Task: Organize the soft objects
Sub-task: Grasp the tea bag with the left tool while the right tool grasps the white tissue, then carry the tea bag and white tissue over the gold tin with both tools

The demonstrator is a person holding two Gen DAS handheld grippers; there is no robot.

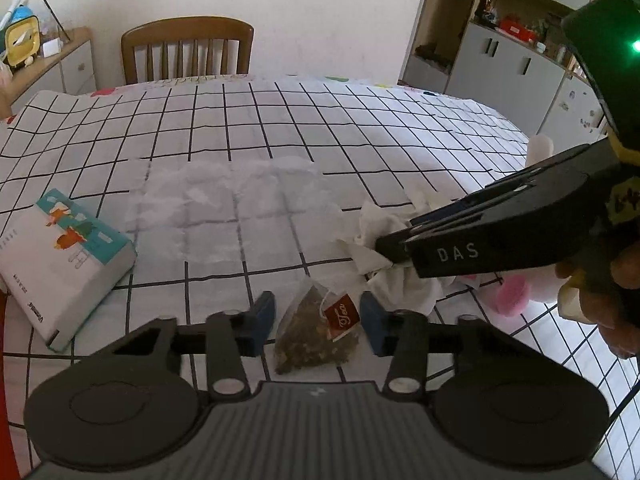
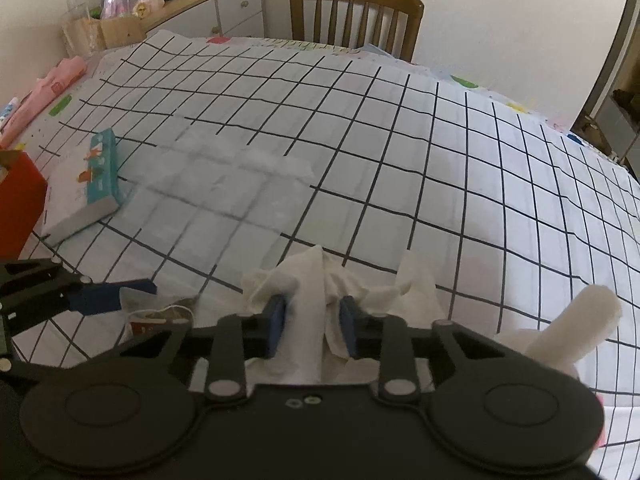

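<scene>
So far off to the left of our left claw (image 1: 316, 320) we've got a tissue pack (image 1: 66, 258) lying flat on the checkered tablecloth (image 1: 280, 120), white with a teal printed top. Just ahead of that claw and a bit left sits a thin see-through sheet (image 1: 224, 204), spread flat over the grid lines.

Right between the left claw's blue pads (image 1: 262, 316) is a pyramid tea bag (image 1: 308, 332) with a red "Tea" tag (image 1: 342, 316). The pads sit either side of it with a sliver of gap on both, so we're not pinching it; jaws partly apart, bag resting on the cloth.

Moving right, our right claw (image 2: 314, 326) is clamped on a crumpled white tissue (image 2: 312, 280), a fold of it squeezed between the pads. In the left camera that claw comes in from the right, its tip buried in the same wad (image 1: 384, 248), which is just ahead-right of the left claw and touching the cloth.

Farthest right, past the right claw, a white plush toy (image 2: 576, 328) pokes out; it has a pink part in the left view (image 1: 512, 296). A wooden chair (image 2: 356, 12) stands at the far edge of the table.
</scene>
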